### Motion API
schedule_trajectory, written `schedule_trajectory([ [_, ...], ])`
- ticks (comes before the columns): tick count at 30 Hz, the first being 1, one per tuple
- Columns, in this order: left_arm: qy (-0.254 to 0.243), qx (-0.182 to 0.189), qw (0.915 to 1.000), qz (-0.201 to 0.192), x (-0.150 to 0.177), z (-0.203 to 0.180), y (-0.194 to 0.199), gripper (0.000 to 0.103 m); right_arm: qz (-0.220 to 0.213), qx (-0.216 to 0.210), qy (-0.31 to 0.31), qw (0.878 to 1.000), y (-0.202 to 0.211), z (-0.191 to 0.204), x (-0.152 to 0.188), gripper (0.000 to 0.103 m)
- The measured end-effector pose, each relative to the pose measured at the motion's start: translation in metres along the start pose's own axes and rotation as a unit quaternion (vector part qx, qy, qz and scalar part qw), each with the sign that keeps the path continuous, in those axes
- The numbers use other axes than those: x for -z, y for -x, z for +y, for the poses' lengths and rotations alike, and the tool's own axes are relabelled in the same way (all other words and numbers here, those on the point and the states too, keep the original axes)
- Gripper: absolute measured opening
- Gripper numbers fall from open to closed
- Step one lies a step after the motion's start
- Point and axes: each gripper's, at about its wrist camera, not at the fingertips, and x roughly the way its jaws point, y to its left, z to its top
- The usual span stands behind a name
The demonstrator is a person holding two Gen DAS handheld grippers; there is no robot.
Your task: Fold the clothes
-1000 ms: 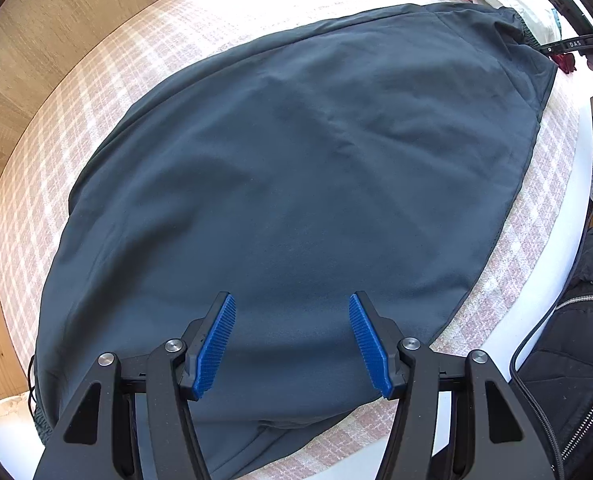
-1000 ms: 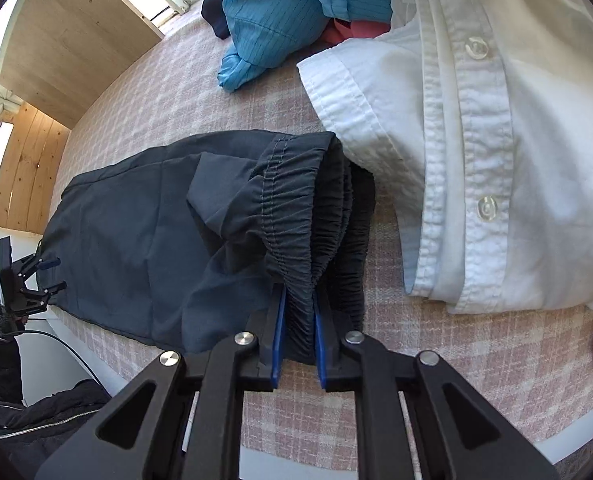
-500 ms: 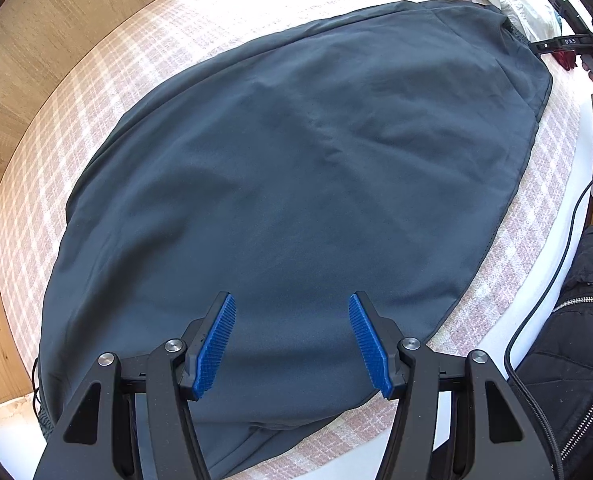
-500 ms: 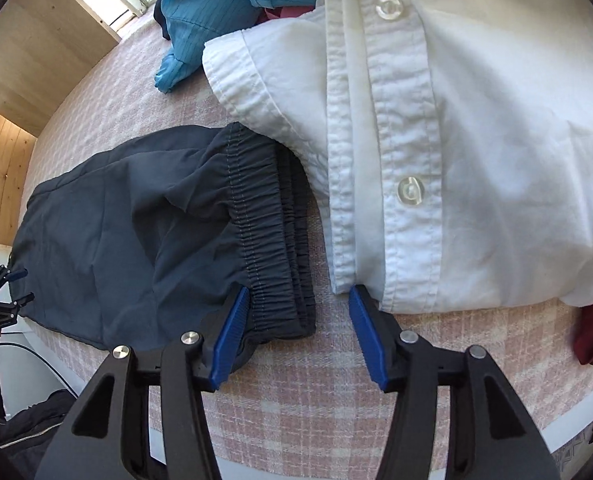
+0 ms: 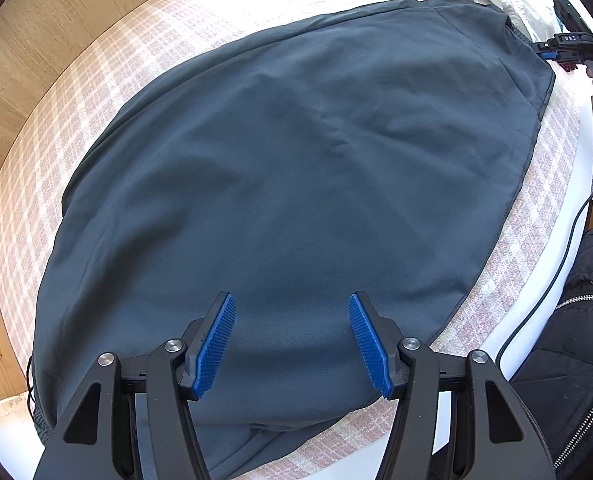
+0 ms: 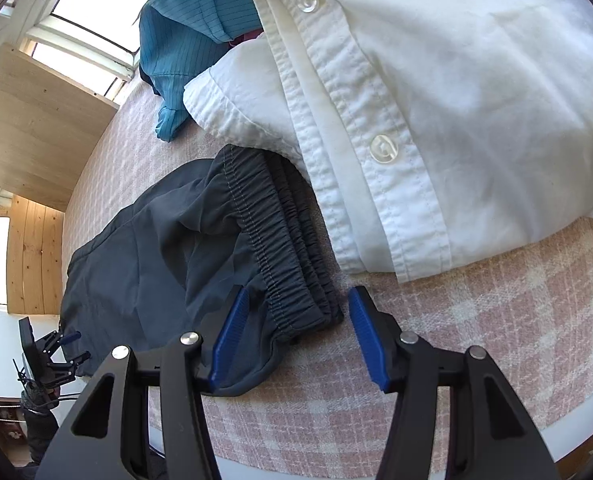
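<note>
Between the closing right hand-held gripper (image 6: 292,334) jaws, apparently untouched, lies the trousers' waistband (image 6: 292,280).

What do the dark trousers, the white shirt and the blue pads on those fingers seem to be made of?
Dark trousers: thin, smooth woven cloth, probably synthetic; faint sheen, soft creases, a gathered elastic waistband.
White shirt: crisp woven cloth, likely cotton; matte, puckered stitched seams, glossy translucent buttons, probably plastic.
Blue pads: apparently rubber or soft plastic, finely ribbed for grip, on matte black fingers that look like plastic.

Home bedroom, pink plaid bedspread (image 5: 144,92) on a bed, wooden panelling (image 6: 36,120), sunlit windows (image 6: 84,12), loose clothes (image 6: 456,80)
</note>
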Motion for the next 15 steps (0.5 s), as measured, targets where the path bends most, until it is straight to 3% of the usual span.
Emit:
schedule_trajectory([
  [1,-0.001,0.001,1.0000,-0.002,0.001,0.002,0.002,0.057,0.002,0.006,0.007,1.000,-0.002,0.004,-0.001,0.033],
  [4,-0.003,0.001,1.0000,-0.004,0.002,0.007,0.005,0.057,0.009,0.019,0.017,1.000,-0.004,0.009,-0.004,0.028],
  [13,0.002,0.006,0.9999,-0.009,0.015,0.031,0.010,0.057,-0.037,-0.045,-0.011,0.998,0.019,0.005,-0.009,0.025],
  [15,0.007,0.008,0.9999,-0.014,0.017,0.038,0.011,0.057,-0.048,-0.061,-0.021,0.997,0.001,0.019,-0.002,0.025],
])
